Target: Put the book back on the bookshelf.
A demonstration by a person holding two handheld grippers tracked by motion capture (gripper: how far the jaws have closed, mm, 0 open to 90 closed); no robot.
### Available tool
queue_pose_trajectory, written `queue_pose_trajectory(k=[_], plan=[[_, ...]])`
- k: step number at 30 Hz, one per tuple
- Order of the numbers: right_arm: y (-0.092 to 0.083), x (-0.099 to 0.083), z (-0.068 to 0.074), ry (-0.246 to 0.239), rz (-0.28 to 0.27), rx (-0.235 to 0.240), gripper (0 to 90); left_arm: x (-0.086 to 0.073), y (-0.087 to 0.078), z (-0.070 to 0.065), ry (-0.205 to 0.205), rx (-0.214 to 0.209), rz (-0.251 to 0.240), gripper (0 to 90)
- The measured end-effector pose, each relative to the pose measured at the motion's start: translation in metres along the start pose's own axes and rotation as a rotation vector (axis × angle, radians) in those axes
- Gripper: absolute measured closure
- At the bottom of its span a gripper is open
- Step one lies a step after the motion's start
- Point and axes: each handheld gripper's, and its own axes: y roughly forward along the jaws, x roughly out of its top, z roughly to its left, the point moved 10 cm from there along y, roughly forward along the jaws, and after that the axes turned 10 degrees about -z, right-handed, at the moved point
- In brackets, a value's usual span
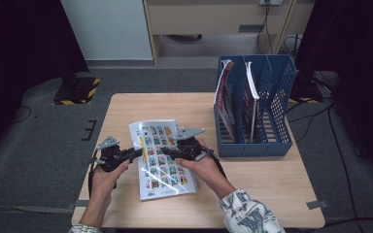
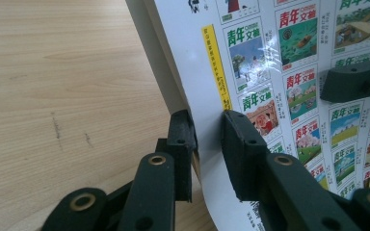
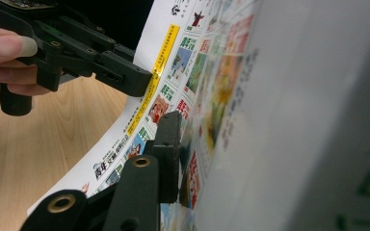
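Observation:
A magazine with a white cover full of small printed pictures lies on the wooden table. My left gripper comes in from the left and is shut on the magazine's left edge by the yellow stripe. In the left gripper view one jaw sits under that edge and the other on the cover. My right gripper reaches over the cover from the right. One of its fingers presses the printed sheet, which curls up blurred over the other jaw. The left gripper also shows in the right gripper view.
A blue file rack stands at the table's right back, holding upright magazines in its left slots. Bare wood lies left of the magazine. The table's front edge runs close below both hands.

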Motion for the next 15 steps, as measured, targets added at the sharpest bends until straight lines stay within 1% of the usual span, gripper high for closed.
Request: queue_pose_trajectory(k=[3,4,5,7,8,11,15], plan=[[0.001,0.005,0.0,-0.013,-0.031,-0.002,68.8,0.007,-0.002,0.001,-0.001,0.006,-0.025,73.7],[0.001,0.008,0.0,-0.027,-0.042,-0.003,68.9,0.009,-0.002,0.002,0.002,0.008,-0.029,73.7],[0.001,0.009,-0.001,-0.031,-0.048,-0.005,68.9,0.011,-0.002,0.002,0.002,0.011,-0.037,73.8],[0.002,0.01,-0.001,-0.034,-0.056,-0.009,69.0,0.013,-0.003,0.002,0.009,0.015,-0.04,73.9],[0.003,0.013,-0.002,-0.043,-0.069,-0.011,69.2,0.017,-0.003,0.003,0.016,0.024,-0.045,73.8],[0.004,0.017,-0.005,-0.043,-0.083,-0.017,69.5,0.023,-0.002,0.004,0.014,0.031,-0.057,74.0],[0.005,0.024,-0.009,-0.06,-0.119,-0.029,69.9,0.036,-0.001,0.005,0.03,0.049,-0.075,74.2]])
